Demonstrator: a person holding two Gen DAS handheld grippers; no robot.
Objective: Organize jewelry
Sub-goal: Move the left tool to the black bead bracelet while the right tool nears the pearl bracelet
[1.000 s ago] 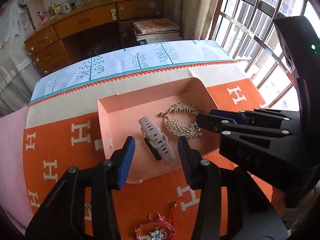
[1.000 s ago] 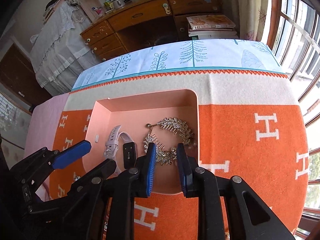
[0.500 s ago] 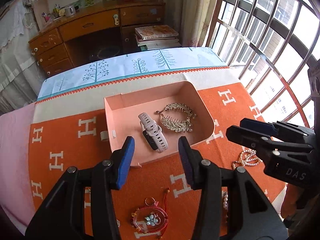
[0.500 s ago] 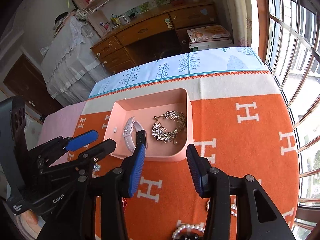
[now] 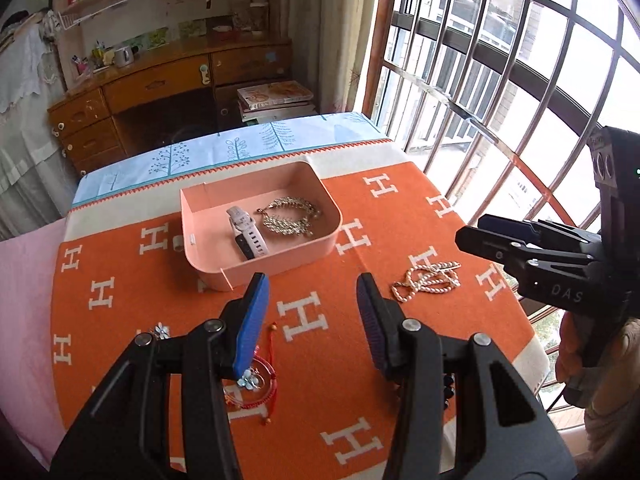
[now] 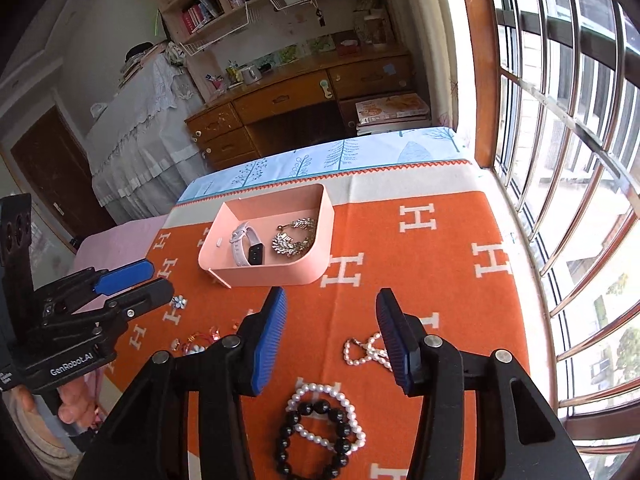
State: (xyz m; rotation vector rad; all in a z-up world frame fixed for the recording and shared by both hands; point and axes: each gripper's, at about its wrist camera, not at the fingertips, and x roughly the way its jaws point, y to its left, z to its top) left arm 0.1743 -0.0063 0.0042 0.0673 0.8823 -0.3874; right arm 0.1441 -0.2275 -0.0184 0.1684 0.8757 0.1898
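Note:
A pink tray (image 5: 208, 272) (image 6: 280, 274) on the orange blanket holds a white watch (image 5: 247, 233) (image 6: 244, 242) and a gold leaf hairpiece (image 5: 289, 217) (image 6: 294, 237). My left gripper (image 5: 308, 320) is open and empty, above the blanket near the tray's front. My right gripper (image 6: 332, 340) is open and empty, pulled back from the tray; it also shows in the left wrist view (image 5: 520, 240). A gold twisted chain (image 5: 426, 278), a red charm bracelet (image 5: 256, 378), a pearl strand (image 6: 366, 352) and a black-and-pearl bead bracelet (image 6: 320, 428) lie loose on the blanket.
A small flower piece (image 6: 178, 302) (image 5: 160, 330) lies left of the tray. The barred window (image 6: 560, 160) runs along the table's right edge. A wooden desk (image 5: 160, 92) stands beyond the far edge.
Both grippers have drawn back and up from the tray. The right gripper has opened and left the gold hairpiece in the tray. More loose jewelry has come into view.

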